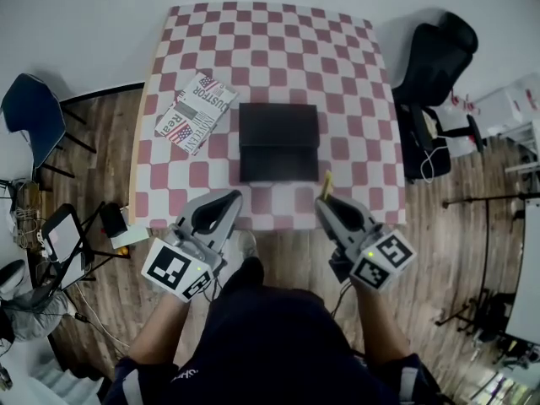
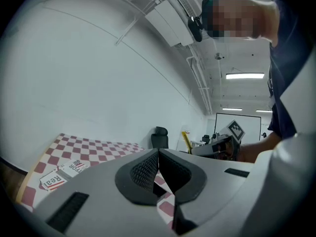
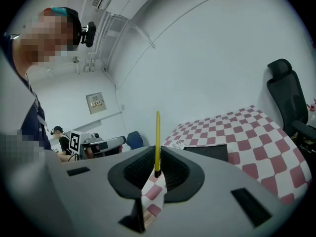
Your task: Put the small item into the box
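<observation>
Right gripper [image 1: 326, 199] [image 3: 157, 157]: jaws clamped on a thin yellow stick [image 1: 326, 182] [image 3: 157, 141]. I'm pinching its lower end, and the rest sticks out straight past the fingertips. In the head view the stick sits over the near edge of the checkered table [image 1: 270, 49], and its free end points at the near right corner of the black box [image 1: 278, 140] [image 3: 208, 152], close to it but outside it. Height above the cloth: can't tell. Left gripper [image 1: 226, 197] [image 2: 158, 156]: jaws pressed together with nothing between them, hanging over the near table edge, just off the box's near left corner. The box lies flat mid-table with a seam across its top; I can't tell if the lid is open. A printed packet [image 1: 196, 112] [image 2: 59, 176] lies on the table left of the box, apart from it and angled. Off the table, a black office chair [image 1: 434, 57] [image 3: 286, 93] stands at the right and a blue chair [image 1: 34, 116] at the left.
</observation>
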`<state>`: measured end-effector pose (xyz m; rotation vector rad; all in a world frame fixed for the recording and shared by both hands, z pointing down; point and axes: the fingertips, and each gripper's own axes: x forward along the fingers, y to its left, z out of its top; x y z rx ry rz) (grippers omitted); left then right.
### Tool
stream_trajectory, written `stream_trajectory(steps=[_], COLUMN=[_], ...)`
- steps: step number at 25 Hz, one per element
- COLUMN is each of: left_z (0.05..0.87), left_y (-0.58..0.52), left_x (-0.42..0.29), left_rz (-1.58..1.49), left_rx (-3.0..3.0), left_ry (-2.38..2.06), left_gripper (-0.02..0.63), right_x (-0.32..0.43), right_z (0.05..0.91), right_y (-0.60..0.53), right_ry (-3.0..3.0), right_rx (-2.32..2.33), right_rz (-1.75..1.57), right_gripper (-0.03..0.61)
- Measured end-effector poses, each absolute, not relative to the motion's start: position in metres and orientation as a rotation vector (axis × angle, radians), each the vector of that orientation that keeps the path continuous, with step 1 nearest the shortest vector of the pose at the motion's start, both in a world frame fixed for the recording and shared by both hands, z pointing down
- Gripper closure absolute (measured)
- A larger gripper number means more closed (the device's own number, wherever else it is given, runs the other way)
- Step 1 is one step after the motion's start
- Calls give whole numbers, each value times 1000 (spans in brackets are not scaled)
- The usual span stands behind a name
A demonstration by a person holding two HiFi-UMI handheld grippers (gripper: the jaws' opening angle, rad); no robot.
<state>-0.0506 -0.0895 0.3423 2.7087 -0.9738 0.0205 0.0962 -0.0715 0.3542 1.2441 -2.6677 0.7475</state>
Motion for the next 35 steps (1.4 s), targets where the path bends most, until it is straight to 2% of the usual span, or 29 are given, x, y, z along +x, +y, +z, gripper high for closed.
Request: stream_trajectory(steps=[14,35], left_z=[357,438], left_y=[-131,-151], left_x=[-73,-52], left_rz=[24,136], left_rx=[2680,2428], left_ry=[-972,-1173], left_gripper=[580,580], right_x=[75,75], right_z=[371,488], right_y=[-128,-195], right_ry=[-2604,-2456], right_rx=[1196,695], right_rz=[656,535], right_gripper=[526,526])
